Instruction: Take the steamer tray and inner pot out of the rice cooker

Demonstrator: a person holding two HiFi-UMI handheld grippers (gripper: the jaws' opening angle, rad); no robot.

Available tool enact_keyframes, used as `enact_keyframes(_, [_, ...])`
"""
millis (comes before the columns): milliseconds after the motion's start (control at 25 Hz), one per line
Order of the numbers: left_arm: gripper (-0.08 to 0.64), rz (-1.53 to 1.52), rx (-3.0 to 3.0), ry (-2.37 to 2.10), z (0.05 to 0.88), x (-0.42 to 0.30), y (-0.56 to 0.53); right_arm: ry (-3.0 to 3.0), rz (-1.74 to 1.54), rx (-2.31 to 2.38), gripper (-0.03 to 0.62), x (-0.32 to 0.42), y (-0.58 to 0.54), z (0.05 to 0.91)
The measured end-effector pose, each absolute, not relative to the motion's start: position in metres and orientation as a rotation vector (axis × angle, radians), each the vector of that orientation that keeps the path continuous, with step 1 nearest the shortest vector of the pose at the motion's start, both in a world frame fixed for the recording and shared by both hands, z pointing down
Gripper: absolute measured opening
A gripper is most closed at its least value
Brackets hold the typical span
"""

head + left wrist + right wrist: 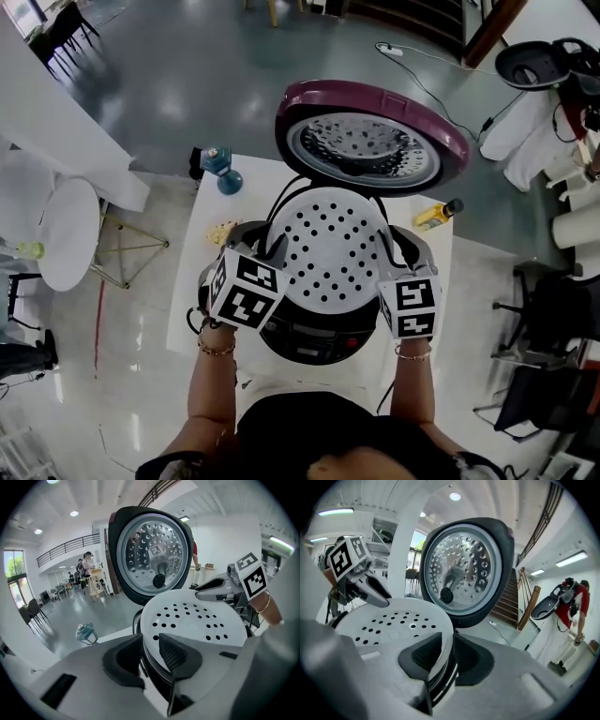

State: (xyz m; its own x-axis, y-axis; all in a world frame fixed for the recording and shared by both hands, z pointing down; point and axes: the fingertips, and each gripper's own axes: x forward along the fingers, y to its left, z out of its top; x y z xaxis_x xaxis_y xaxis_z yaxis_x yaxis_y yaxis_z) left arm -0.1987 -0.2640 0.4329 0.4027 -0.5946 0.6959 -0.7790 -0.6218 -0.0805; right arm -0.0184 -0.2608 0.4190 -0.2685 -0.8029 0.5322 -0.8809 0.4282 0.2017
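Observation:
A white perforated steamer tray (328,248) sits atop the rice cooker (309,345), whose maroon lid (370,141) stands open behind it. My left gripper (270,247) is shut on the tray's left rim, and my right gripper (389,249) is shut on its right rim. In the left gripper view the pads of the left gripper (150,651) pinch the edge of the tray (197,616). In the right gripper view the right gripper (447,651) clamps the thin rim of the tray (393,616). The tray hides the inner pot.
The cooker stands on a small white table (192,300). A blue bottle (217,167) is at the table's back left corner, a yellow bottle (438,214) at the back right. A round white table (67,234) is on the left, dark chairs (553,356) on the right.

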Motion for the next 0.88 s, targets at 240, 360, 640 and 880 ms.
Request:
enact_keyframes(240, [0.087, 0.884, 2.388, -1.198, 0.423, -0.197, -0.256, -2.195, 0.18, 1.569, 0.057, -0.008, -0.251, 0.404])
enact_keyframes(360, [0.079, 0.835, 2.381, -1.186, 0.418, -0.197, -0.251, -2.235, 0.19, 1.626, 0.049, -0.006, -0.245, 0.394])
enact_keyframes(640, [0.077, 0.795, 2.428, -1.171, 0.403, -0.178, -0.238, -2.324, 0.257, 1.725, 0.037, 0.015, -0.23, 0.376])
enact_keyframes(880, [0.072, 0.755, 2.464, -1.17, 0.383, -0.151, -0.223, -2.362, 0.268, 1.777, 0.037, 0.043, -0.208, 0.359])
